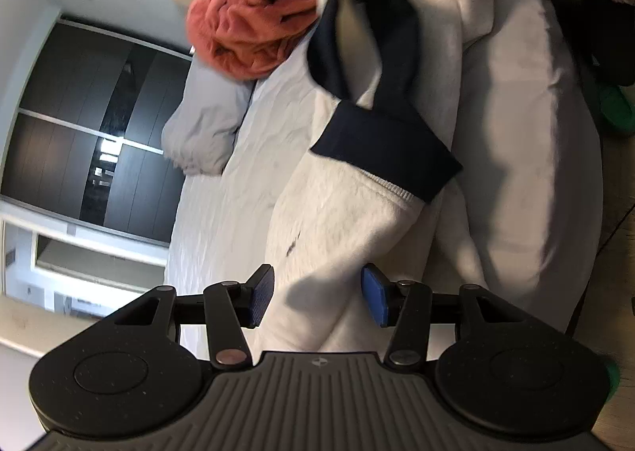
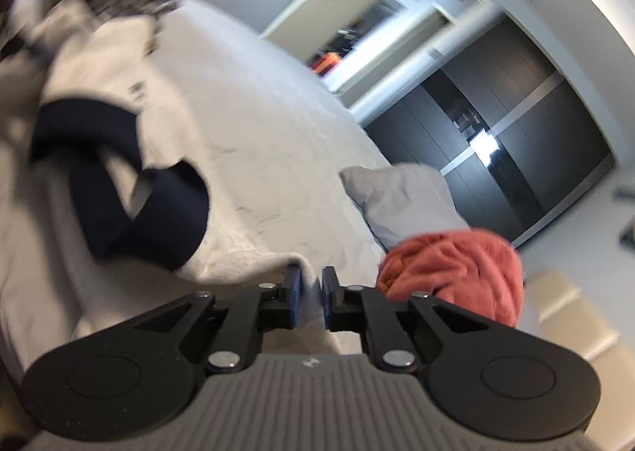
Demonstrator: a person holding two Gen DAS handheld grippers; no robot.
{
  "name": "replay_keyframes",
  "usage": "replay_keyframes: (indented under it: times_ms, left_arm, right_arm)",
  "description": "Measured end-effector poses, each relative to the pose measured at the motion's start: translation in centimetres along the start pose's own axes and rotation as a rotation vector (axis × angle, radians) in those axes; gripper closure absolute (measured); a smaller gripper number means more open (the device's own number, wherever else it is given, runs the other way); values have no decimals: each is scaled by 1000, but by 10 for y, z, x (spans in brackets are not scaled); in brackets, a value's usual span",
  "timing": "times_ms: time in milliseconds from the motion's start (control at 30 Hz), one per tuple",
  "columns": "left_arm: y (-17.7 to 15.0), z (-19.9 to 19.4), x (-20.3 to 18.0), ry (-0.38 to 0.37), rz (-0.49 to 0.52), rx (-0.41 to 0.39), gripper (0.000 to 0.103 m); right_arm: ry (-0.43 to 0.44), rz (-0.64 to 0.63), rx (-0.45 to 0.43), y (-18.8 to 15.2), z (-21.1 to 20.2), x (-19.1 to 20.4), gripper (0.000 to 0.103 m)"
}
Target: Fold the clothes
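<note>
White fleecy cloth garment (image 1: pixel 337 220) with smooth, matt navy cloth cuffs (image 1: pixel 387 149) and a ribbed white seam. Rust-orange plush cloth (image 1: pixel 254 22), softly creased, at the far side. Matt white crinkled bed sheet (image 2: pixel 258 125); grey smooth cloth pillow (image 1: pixel 202 125). Dark wardrobe doors (image 1: pixel 79 125), glossy and reflective. Textured blue gripper pads (image 1: pixel 375 294) on matt black plastic arms with bare metal rivets.

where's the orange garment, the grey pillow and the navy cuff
orange garment (image 1: pixel 250 22), left wrist view, middle of the crumpled heap
grey pillow (image 1: pixel 202 125), left wrist view, its near face
navy cuff (image 1: pixel 387 149), left wrist view, centre of the dark band
</note>
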State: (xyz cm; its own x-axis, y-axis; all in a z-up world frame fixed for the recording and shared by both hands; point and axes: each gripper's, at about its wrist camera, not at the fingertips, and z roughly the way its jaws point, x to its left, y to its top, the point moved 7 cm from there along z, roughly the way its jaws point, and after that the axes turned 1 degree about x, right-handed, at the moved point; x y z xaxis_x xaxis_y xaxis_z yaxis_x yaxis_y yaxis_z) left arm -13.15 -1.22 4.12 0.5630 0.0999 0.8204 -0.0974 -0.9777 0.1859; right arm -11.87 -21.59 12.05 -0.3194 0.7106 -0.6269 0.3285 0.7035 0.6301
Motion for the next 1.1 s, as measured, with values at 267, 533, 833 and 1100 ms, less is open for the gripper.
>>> replay_keyframes:
  times_ms: [267,533,833,1100]
  left_arm:
    - [-4,19,-43,73,311,-12,56]
    - [-11,7,-15,97,135,-13,72]
    - [-18,3,53,45,-317,44,85]
    - [-35,17,53,24,-302,85,78]
  right_arm:
    - [-6,119,50,-8,15,-21,92]
    - [20,-148,42,-34,0,13,67]
    - [-93,-502,52,-47,10,43,53]
    - [-101,-791,-5,-70,12,79,54]
